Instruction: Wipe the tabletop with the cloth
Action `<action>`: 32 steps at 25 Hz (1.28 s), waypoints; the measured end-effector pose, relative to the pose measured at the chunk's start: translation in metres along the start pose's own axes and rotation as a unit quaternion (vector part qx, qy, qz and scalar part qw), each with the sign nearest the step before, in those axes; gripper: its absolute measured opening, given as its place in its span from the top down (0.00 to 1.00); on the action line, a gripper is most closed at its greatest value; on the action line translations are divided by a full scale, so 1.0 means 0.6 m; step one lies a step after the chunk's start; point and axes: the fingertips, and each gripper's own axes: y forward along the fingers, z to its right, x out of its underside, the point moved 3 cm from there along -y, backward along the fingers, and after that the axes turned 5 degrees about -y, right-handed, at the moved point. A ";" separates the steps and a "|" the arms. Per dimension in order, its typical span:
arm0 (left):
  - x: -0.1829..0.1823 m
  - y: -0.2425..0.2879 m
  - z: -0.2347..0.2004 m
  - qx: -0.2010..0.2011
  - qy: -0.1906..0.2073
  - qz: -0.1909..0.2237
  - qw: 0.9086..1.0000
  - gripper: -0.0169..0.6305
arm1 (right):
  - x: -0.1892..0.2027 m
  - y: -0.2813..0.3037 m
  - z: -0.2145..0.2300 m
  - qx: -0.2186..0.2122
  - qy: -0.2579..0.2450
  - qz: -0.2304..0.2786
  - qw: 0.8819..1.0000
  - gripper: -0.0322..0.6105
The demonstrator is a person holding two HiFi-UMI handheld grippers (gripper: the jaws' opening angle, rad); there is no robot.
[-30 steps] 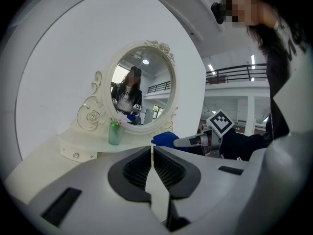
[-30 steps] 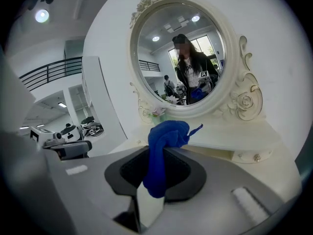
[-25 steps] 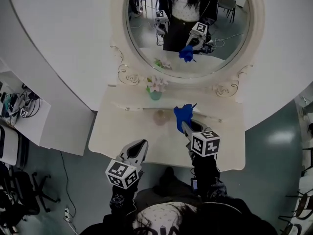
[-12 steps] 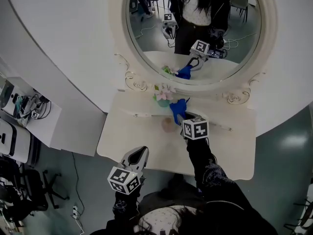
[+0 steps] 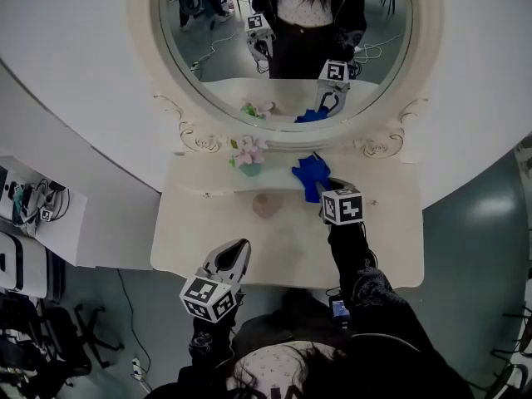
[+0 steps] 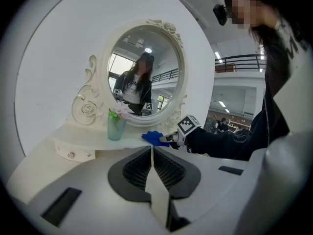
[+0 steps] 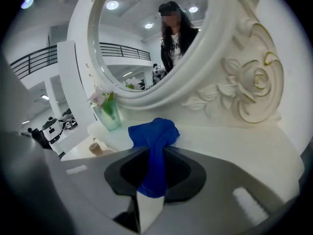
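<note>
A blue cloth (image 5: 309, 175) is bunched against the raised back shelf of the white vanity table (image 5: 283, 243), just under the mirror frame. My right gripper (image 5: 322, 190) is shut on it; in the right gripper view the cloth (image 7: 153, 140) runs down between the jaws of that gripper (image 7: 152, 182). My left gripper (image 5: 236, 250) hovers at the table's front edge, left of centre. Its jaws are shut with nothing between them (image 6: 152, 154). From there the cloth (image 6: 155, 137) shows beyond the right gripper's marker cube (image 6: 187, 125).
A green vase of pale flowers (image 5: 248, 155) stands on the shelf left of the cloth. A small brownish round object (image 5: 264, 204) sits on the tabletop in front of it. The oval mirror (image 5: 287, 40) with carved scrolls rises behind. The table's front edge is near me.
My right gripper reached forward with the cloth to the back shelf, then slid right, away from the vase. The left gripper has stayed at the front edge.
</note>
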 end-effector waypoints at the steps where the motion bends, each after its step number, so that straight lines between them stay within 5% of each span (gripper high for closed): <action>1: -0.001 0.009 0.006 0.007 0.003 -0.003 1.000 0.99 | 0.005 -0.011 0.017 0.007 0.008 0.003 1.000 0.82; 10: 0.000 0.082 0.066 0.071 0.028 -0.037 0.996 0.99 | 0.059 -0.125 0.170 0.082 0.077 0.023 0.993 0.82; 20: 0.000 0.116 0.104 0.097 0.034 -0.042 0.994 0.98 | 0.111 -0.233 0.296 0.165 0.104 0.014 0.981 0.82; 32: 0.012 0.090 0.078 0.087 0.031 -0.051 0.994 0.99 | 0.124 -0.278 0.280 0.181 0.112 0.025 0.977 0.82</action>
